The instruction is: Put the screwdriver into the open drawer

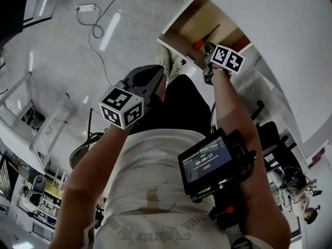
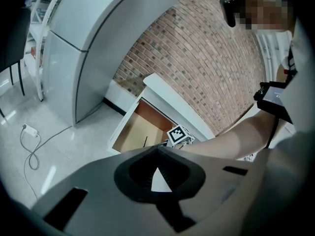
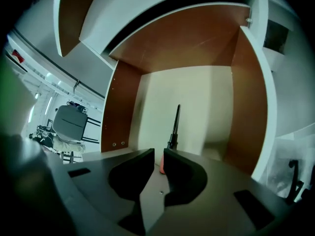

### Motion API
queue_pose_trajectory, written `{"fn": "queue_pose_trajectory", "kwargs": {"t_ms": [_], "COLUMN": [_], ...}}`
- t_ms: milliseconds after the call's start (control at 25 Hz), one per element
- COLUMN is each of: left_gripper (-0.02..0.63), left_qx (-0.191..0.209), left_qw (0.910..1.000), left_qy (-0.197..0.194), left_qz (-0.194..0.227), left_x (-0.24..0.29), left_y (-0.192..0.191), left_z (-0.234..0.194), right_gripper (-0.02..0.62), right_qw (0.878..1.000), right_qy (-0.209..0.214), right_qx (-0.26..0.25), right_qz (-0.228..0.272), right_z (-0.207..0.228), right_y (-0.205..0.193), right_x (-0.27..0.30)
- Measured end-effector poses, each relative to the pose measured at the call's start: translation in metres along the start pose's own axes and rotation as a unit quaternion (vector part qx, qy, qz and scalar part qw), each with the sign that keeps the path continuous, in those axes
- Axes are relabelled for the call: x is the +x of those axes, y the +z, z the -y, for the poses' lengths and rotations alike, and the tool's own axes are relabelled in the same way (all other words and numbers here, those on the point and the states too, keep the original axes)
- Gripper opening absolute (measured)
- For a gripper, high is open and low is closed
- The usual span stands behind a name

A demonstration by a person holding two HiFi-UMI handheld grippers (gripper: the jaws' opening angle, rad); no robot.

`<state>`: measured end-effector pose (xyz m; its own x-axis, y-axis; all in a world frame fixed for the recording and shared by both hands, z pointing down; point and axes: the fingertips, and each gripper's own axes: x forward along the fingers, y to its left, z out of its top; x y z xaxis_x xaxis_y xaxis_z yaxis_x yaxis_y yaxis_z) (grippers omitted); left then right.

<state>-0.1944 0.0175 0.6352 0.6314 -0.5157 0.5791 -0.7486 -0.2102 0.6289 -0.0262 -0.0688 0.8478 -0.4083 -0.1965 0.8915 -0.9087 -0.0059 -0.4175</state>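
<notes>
Screwdriver point(image 3: 175, 122) released in the open drawer point(image 3: 202, 97)
It lies just beyond the right gripper point(image 3: 158, 154), whose jaws stand slightly apart and empty; the left gripper point(image 2: 157, 149) is clenched on nothing.

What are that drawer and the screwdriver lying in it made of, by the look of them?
Drawer: probably laminated board, with matte reddish-brown sides, a smooth pale cream floor and white outer edges. Screwdriver: a thin dark shaft, likely blackened metal, and an orange-red handle, probably plastic, though little of it shows.
</notes>
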Motion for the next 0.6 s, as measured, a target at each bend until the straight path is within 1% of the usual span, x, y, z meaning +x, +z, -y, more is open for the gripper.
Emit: {"fn": "queue_pose_trajectory", "kwargs": {"t_ms": [200, 400, 600], "left_gripper": [0.018, 0.018, 0.018], "left_qx": [0.025, 0.045, 0.065], "left_qw": [0.9994, 0.9984, 0.9969], "left_qy": [-0.021, -0.033, -0.045], "left_qz": [-0.01, -0.007, -0.006], "left_x": [0.001, -0.001, -0.007], "left_y": [0.003, 0.018, 0.028], "left_z": [0.011, 0.021, 0.037], "right_gripper": [0.049, 0.04, 0.04], "right_qw": [1.0, 0.999, 0.998], "right_qy": [0.003, 0.008, 0.007], "right_qx": [0.001, 0.004, -0.028], "right_qz": [0.02, 0.047, 0.059], "right_z": [-0.004, -0.011, -0.019], "right_y": [-0.005, -0.004, -0.011], "right_x": [-0.025, -0.051, -0.079]}}
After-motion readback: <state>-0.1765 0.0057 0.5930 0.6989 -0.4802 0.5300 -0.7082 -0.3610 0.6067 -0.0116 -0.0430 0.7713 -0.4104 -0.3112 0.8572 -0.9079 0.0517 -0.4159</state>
